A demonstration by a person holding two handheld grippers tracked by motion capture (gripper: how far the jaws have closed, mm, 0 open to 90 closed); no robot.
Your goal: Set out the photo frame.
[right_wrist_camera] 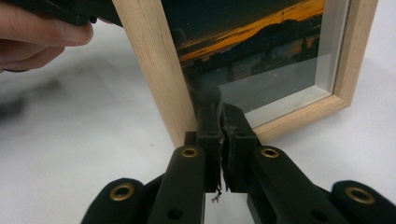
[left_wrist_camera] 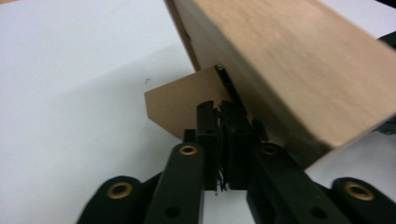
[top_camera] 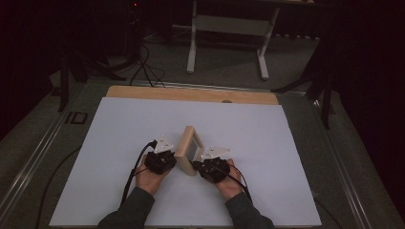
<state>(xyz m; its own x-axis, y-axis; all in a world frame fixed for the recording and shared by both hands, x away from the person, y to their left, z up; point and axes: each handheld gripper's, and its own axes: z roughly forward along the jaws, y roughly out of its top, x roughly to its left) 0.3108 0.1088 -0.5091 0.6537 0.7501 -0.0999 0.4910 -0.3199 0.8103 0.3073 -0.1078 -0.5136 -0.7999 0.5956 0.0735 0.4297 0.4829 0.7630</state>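
A light wooden picture frame (top_camera: 187, 149) stands upright on the white table sheet (top_camera: 133, 124), between my two grippers. My left gripper (top_camera: 173, 154) is at its back. In the left gripper view the jaws (left_wrist_camera: 218, 109) stand almost together in front of a brown cardboard stand flap (left_wrist_camera: 173, 105), right beside the frame's wooden side (left_wrist_camera: 289, 70). I see nothing between them. My right gripper (top_camera: 197, 165) is at the front. Its jaws (right_wrist_camera: 220, 112) are nearly together against the lower left inner edge of the frame (right_wrist_camera: 149, 70), below a sunset picture (right_wrist_camera: 252, 42).
A wooden board edge (top_camera: 191, 94) runs along the far side of the sheet. Beyond it, on the floor, stand a white table base (top_camera: 229, 28), black cables (top_camera: 143, 67) and dark stand legs (top_camera: 325, 86). The person's other hand (right_wrist_camera: 32, 37) shows past the frame.
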